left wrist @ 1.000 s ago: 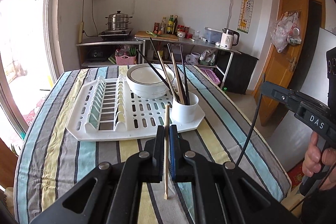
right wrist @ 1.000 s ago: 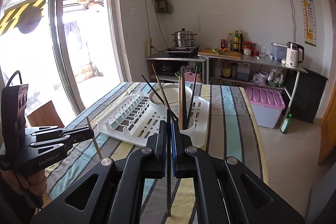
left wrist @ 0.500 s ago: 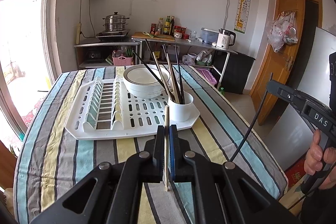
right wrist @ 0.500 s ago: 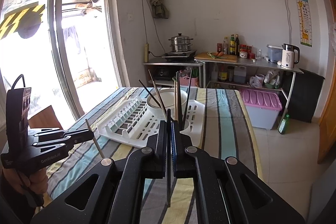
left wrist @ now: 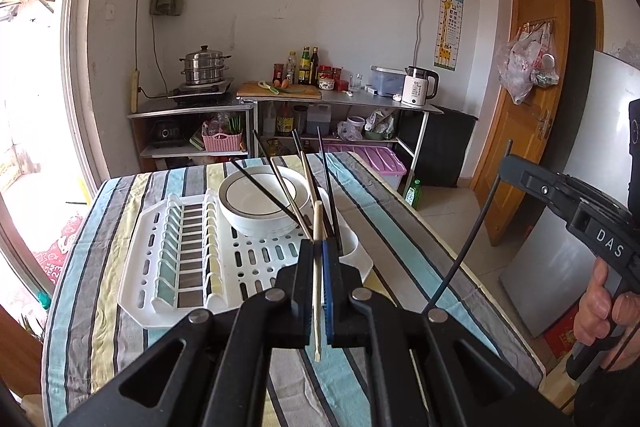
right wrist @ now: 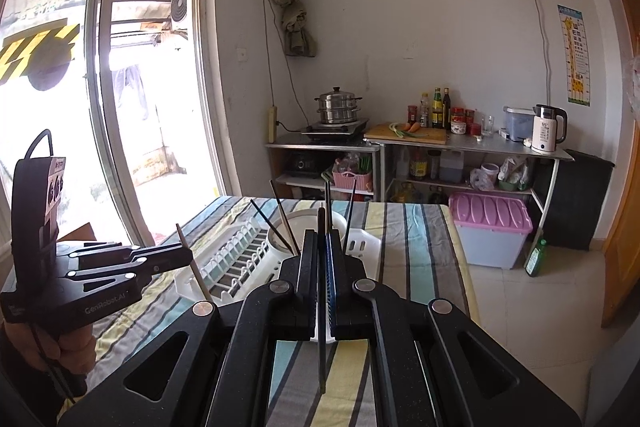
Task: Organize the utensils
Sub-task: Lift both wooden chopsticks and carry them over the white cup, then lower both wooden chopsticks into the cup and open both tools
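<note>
Your left gripper [left wrist: 318,247] is clamped on a pale wooden chopstick [left wrist: 317,275], lower centre of the left wrist frame; the stick runs near upright through the pads, tip poking out above and tail below. Your right gripper [right wrist: 322,247] is clenched on a dark chopstick [right wrist: 321,307], lower centre of the right wrist frame, also near upright.

Just behind the left fingertips sits a white cup [left wrist: 352,247], mostly hidden, with several chopsticks [left wrist: 298,183] fanning up and back out of it. The cup stands on the right end of a white drying rack [left wrist: 192,251], mid frame. A white bowl [left wrist: 260,215] with a dark rim line sits on the rack just behind the cup. The rack rests on a striped tablecloth [left wrist: 80,287].

At the right edge of the left view the other gripper shows with its dark stick slanting down over the cloth. At the left of the right view the other gripper shows holding the pale stick tilted.

Upper frame: steel steamer pot [left wrist: 205,65], kettle [left wrist: 420,89], purple-lidded bin [right wrist: 490,227].
</note>
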### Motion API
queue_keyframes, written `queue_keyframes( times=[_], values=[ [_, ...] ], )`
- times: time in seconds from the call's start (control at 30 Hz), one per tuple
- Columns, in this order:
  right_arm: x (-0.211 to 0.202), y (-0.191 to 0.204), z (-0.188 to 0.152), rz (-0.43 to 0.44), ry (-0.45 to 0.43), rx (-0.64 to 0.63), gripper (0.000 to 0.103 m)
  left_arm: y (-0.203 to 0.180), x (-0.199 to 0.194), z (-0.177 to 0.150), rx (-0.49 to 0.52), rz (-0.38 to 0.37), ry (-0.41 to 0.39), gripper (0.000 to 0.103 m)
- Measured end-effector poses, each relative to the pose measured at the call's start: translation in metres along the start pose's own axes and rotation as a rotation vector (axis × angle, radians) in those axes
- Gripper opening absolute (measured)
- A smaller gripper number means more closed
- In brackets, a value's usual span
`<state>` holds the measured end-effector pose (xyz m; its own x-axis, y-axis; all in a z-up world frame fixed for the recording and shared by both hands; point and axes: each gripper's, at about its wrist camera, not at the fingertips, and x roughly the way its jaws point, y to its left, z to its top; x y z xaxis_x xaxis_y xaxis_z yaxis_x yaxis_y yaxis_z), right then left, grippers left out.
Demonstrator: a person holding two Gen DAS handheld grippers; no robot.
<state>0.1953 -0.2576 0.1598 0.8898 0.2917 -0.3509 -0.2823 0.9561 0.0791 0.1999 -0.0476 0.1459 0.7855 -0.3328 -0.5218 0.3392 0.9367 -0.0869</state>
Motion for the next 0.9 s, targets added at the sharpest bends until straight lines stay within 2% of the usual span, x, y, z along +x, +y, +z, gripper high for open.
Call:
queue_keyframes(
  times=[0.5, 0.9],
  values=[
    [0.039, -0.012, 0.054, 0.005, -0.059, 0.009, 0.003, -0.005, 0.038, 0.070, -0.022, -0.057, -0.068, 0.005],
    [0.085, -0.017, 0.063, 0.009, -0.043, 0.012, 0.003, 0.003, 0.092, 0.065, -0.047, -0.065, -0.010, 0.005]
  ],
)
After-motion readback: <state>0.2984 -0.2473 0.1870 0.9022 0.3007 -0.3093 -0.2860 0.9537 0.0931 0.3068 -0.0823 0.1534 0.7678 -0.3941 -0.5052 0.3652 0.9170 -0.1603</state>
